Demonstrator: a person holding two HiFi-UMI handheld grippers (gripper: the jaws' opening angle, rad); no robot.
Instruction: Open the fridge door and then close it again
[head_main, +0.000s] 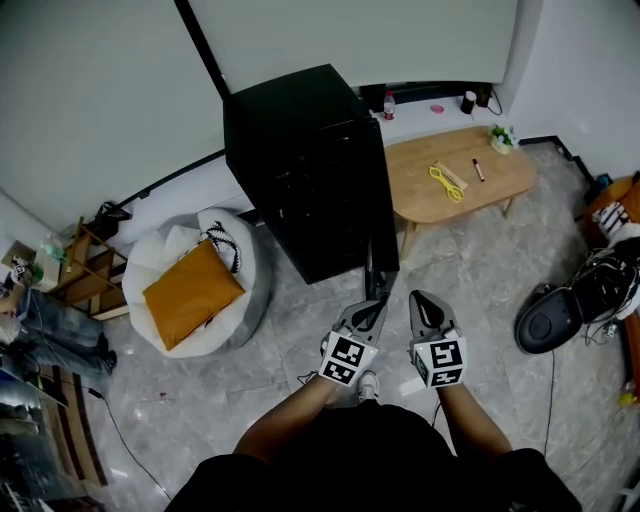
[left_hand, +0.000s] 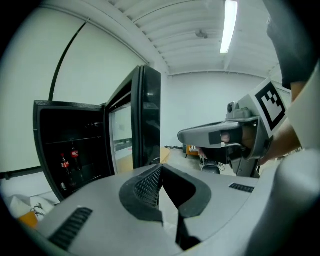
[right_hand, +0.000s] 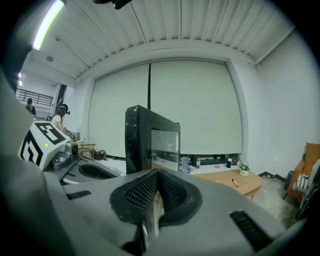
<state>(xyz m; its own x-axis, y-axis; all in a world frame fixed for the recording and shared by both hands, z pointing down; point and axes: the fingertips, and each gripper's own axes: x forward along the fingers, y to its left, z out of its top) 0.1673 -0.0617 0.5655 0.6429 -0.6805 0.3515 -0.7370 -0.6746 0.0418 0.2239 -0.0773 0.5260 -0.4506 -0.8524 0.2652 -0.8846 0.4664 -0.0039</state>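
A black fridge (head_main: 300, 170) stands in the middle of the room with its door (head_main: 381, 255) swung open toward me. In the left gripper view the open cabinet (left_hand: 75, 145) shows two cola bottles (left_hand: 65, 164) on a lower shelf, and the glass-fronted door (left_hand: 149, 120) stands edge-on just past my jaws. My left gripper (head_main: 372, 305) (left_hand: 160, 172) is shut with nothing in it, close to the door's free edge. To its right my right gripper (head_main: 420, 298) (right_hand: 157, 175) is also shut and empty, facing the door (right_hand: 150, 142).
A low wooden table (head_main: 455, 180) with a pen and a yellow item stands right of the fridge. A white beanbag with an orange cushion (head_main: 190, 290) lies to the left. A black chair base (head_main: 555, 315) and cables sit at the right, and wooden shelving (head_main: 85, 270) at the far left.
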